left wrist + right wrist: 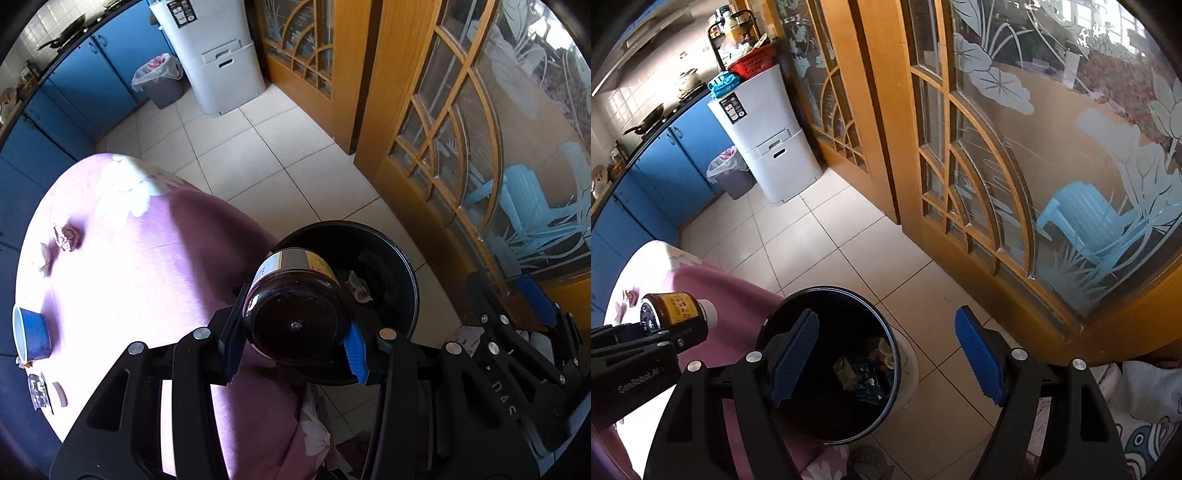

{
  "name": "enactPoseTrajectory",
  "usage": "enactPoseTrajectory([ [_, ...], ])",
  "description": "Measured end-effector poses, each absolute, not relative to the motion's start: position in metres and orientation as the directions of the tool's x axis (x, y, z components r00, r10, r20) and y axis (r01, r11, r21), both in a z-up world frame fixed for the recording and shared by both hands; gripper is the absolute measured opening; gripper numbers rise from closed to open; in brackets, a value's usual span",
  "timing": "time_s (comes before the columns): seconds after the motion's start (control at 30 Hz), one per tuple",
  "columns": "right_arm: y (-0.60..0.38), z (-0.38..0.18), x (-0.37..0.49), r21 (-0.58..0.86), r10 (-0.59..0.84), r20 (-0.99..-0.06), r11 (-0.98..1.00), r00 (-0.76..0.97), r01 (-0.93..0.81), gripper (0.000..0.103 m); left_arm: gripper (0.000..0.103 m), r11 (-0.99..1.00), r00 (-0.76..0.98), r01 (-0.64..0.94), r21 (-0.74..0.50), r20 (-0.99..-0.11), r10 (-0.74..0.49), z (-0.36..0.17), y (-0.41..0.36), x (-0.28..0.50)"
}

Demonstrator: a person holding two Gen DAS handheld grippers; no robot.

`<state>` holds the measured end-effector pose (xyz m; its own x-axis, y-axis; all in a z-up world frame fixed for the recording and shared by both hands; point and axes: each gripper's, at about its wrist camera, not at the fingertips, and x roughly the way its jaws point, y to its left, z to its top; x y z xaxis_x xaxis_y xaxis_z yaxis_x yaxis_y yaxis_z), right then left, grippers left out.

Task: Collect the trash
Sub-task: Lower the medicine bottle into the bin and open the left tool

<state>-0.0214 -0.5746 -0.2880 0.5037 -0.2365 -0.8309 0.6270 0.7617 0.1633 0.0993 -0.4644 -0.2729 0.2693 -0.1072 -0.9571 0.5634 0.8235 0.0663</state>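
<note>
The left tongs (295, 345) grip the brown bottle (295, 317) just short of the black bin (827, 363), cap toward it, while the right tongs (886, 358) gape empty above it.

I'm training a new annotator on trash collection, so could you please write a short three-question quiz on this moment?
1. True or false: the left gripper holds a brown bottle.
2. What stands below the right gripper? A) a black bin B) a blue chair C) a red basket
3. Which blue item lies tipped over on the pink tablecloth?

Key
1. True; its pads clamp the bottle's base.
2. A; the black bin stands on the floor with trash inside, and this gripper is open and empty.
3. The paper cup.
</note>
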Motion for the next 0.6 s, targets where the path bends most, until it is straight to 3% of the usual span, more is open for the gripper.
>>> enactPoseTrajectory([
  [0.1,-0.575,-0.2917,-0.0203,0.16,-0.233,-0.837,0.762,0.496,0.628,0.075,0.05,0.819,0.264,0.57,0.065,-0.959,-0.107,-0.2779,-0.4666,0.0994],
  [0.27,-0.5773,-0.2943,-0.0198,0.155,-0.236,-0.839,0.759,0.49,0.632,0.075,0.074,0.814,0.291,0.575,0.084,-0.951,-0.107,-0.2766,-0.4719,0.0994],
  [0.6,-0.5792,-0.2933,-0.0178,0.158,-0.235,-0.839,0.757,0.49,0.634,0.075,0.076,0.824,0.308,0.56,0.09,-0.946,-0.106,-0.2725,-0.4668,0.1053],
])
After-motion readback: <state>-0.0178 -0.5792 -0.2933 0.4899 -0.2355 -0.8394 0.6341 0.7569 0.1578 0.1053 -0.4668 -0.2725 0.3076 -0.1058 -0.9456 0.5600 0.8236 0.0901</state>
